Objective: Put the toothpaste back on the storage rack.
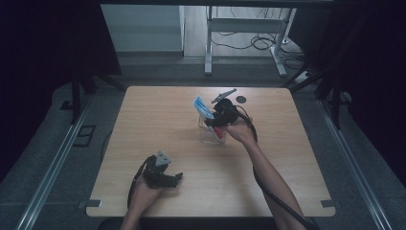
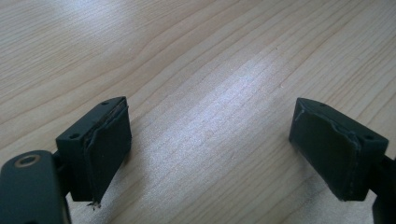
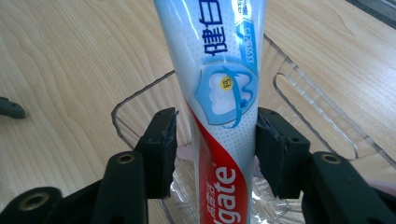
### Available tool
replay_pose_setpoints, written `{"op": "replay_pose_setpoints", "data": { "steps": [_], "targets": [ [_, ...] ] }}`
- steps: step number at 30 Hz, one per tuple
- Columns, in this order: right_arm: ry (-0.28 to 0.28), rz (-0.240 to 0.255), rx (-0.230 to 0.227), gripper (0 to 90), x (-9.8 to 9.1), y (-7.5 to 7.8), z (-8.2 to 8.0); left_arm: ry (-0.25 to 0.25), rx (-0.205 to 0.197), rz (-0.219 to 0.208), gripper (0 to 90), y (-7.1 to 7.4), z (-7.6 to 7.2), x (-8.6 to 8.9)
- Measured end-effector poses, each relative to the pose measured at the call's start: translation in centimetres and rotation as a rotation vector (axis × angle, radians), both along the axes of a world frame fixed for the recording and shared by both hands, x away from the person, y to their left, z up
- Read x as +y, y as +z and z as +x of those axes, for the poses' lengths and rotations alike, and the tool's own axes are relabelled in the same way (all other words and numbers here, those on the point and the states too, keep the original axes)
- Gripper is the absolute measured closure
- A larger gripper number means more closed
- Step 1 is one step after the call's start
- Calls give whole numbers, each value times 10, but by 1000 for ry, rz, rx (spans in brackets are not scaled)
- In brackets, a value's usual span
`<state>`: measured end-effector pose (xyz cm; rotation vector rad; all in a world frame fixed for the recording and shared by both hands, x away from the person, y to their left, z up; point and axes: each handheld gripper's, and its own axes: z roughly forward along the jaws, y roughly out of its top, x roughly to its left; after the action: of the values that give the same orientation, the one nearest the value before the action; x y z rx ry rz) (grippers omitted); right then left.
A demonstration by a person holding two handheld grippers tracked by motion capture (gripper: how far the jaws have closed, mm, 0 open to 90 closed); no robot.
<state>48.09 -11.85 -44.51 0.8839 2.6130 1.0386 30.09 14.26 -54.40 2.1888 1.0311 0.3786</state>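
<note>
While our right gripper (image 3: 212, 144) stands over the clear plastic cup (image 3: 140, 100), its matte black jaws sit a little apart on either side of the glossy toothpaste tube (image 3: 219, 93), with small gaps at the pads. We see the tube standing in the angular cup mid-table. Our left gripper (image 2: 210, 149) rests wide open, holding nothing, over the pale wood-grain table (image 2: 201, 56)

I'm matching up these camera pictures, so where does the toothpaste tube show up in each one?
High view: toothpaste tube stands in the clear container at table centre, by the right gripper.
Right gripper view: tube runs up the middle between the jaws.
Left gripper view: bare wooden tabletop between its jaws.
Shared landmark: the wooden tabletop.
</note>
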Motion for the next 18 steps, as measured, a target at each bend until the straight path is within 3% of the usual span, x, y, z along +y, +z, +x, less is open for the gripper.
{"op": "replay_pose_setpoints", "data": {
  "steps": [18],
  "targets": [
    [1,13,-5,355,-1,11,-8,0,0,1,129,0,0,0]
  ]
}}
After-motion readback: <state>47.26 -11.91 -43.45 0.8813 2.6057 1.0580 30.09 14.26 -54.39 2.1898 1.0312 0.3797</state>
